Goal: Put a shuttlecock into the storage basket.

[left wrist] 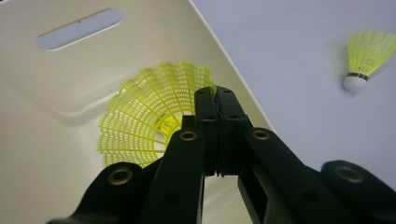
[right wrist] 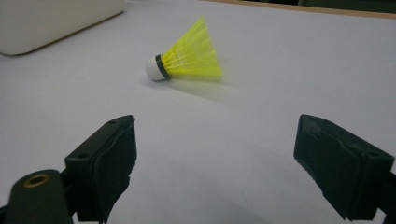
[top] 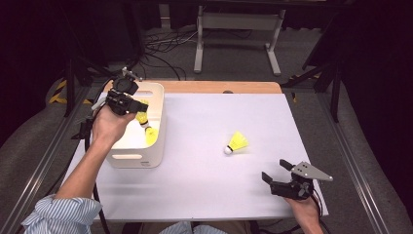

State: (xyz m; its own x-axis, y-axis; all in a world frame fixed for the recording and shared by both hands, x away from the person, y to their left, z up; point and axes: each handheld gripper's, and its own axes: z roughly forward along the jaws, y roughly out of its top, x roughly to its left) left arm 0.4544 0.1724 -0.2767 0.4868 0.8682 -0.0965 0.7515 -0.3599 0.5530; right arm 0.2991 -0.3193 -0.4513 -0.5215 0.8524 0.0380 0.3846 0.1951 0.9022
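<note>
Left hand-held gripper [top: 130, 108]: I see it over the open top of the white bin, jaws clenched on the rim of a yellow shuttlecock's skirt [left wrist: 149, 116]; in the left gripper view the pads meet with the mesh edge pinched between them.
Held shuttlecock: it hangs inside the bin, above another yellow shuttlecock [top: 151, 135] lying on the bin floor.
White bin [top: 146, 161]: sits at the far left of the counter, its left side close to the counter's left edge; I see a slot handle in its near wall and one in the wall ahead of my left jaws.
Right hand-held gripper [top: 278, 171]: released, jaws wide apart with nothing between them, low over the near right of the counter.
Loose shuttlecock [top: 237, 143]: lies on its side mid-counter, white cork toward the near left, well apart from the bin and ahead of my right jaws.
Open room: I see bare white counter [top: 204, 190] between bin, loose shuttlecock and right gripper.
Edges: a wooden strip runs along the far edge; my right gripper sits close to the near right corner.
Writing: I cannot read any.
</note>
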